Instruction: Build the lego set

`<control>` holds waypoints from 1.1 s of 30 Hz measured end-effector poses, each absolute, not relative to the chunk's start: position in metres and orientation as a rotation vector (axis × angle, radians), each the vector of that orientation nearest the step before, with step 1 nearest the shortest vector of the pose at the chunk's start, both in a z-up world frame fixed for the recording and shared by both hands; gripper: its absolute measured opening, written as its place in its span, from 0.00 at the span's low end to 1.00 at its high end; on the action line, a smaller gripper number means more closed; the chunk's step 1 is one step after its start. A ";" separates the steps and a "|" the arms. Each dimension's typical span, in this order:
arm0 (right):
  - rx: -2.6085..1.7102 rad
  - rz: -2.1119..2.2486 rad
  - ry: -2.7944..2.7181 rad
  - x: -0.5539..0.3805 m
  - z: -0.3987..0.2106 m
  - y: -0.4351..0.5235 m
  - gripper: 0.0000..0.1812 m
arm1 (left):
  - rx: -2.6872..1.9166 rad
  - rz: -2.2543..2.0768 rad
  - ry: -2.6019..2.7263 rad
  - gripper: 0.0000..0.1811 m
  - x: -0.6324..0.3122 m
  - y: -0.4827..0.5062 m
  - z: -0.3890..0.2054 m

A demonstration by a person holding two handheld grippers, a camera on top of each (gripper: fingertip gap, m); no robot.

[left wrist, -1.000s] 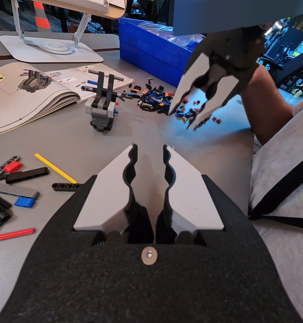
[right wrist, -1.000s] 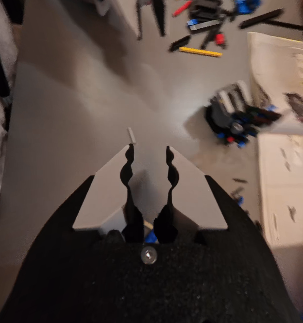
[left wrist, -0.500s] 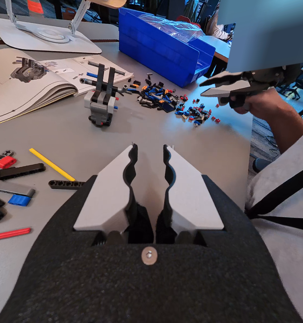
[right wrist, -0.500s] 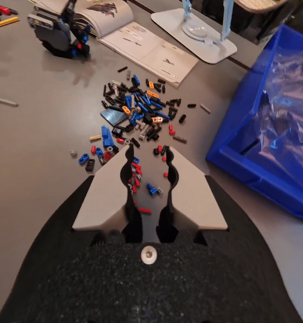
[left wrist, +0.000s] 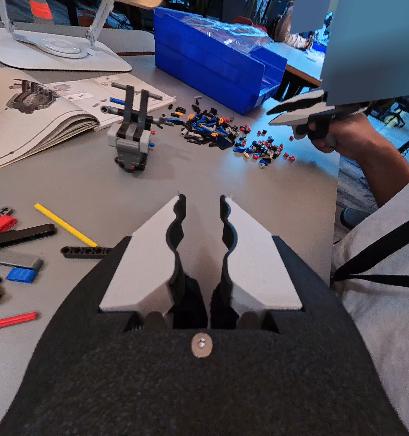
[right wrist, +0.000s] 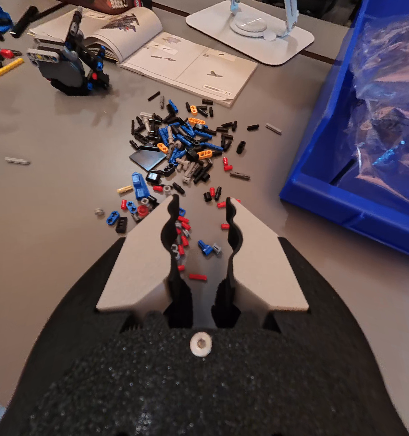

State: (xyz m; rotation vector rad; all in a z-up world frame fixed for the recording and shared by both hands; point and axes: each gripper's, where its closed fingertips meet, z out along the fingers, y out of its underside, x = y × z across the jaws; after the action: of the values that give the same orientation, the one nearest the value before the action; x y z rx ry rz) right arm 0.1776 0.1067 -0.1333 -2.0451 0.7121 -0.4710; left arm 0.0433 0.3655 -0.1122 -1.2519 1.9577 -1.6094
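Observation:
A partly built grey and black lego model (left wrist: 131, 139) stands on the grey table (left wrist: 198, 179), next to an open instruction booklet (left wrist: 33, 122); it also shows in the right wrist view (right wrist: 66, 68). A pile of small blue, black, red and orange pieces (right wrist: 180, 146) lies right of it, also seen in the left wrist view (left wrist: 222, 132). My left gripper (left wrist: 203, 197) is open and empty, above bare table. My right gripper (right wrist: 202, 200) is open and empty, low over the near red and blue pieces; it shows in the left wrist view (left wrist: 273, 116) above the pile's right end.
A blue bin (right wrist: 364, 146) holding clear plastic bags stands right of the pile. A white stand base (right wrist: 250, 33) sits behind the booklet (right wrist: 175, 61). Long beams, a yellow axle (left wrist: 64, 224) and a red axle (left wrist: 10, 320) lie at the table's left. A lone grey pin (right wrist: 17, 161) lies apart.
My right gripper has swung from pointing down at the table to face the piece pile and has settled low over its near end. My left gripper has barely moved.

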 end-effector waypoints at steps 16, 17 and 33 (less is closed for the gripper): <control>-2.132 -0.396 0.537 0.148 -0.142 0.160 0.21 | -1.266 -1.588 1.957 0.15 0.045 0.366 -0.114; -2.126 -0.381 0.531 0.145 -0.142 0.164 0.20 | -1.266 -1.586 1.957 0.15 0.045 0.366 -0.114; -2.045 -0.248 0.486 0.132 -0.141 0.186 0.18 | -1.250 -1.506 1.872 0.15 0.048 0.374 -0.110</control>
State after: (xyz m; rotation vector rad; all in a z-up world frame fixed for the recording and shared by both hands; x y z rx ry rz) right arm 0.1315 0.1857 -0.1411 -2.0446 0.4855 -0.2484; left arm 0.0480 0.3743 -0.1103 -1.2499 1.8716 -1.5063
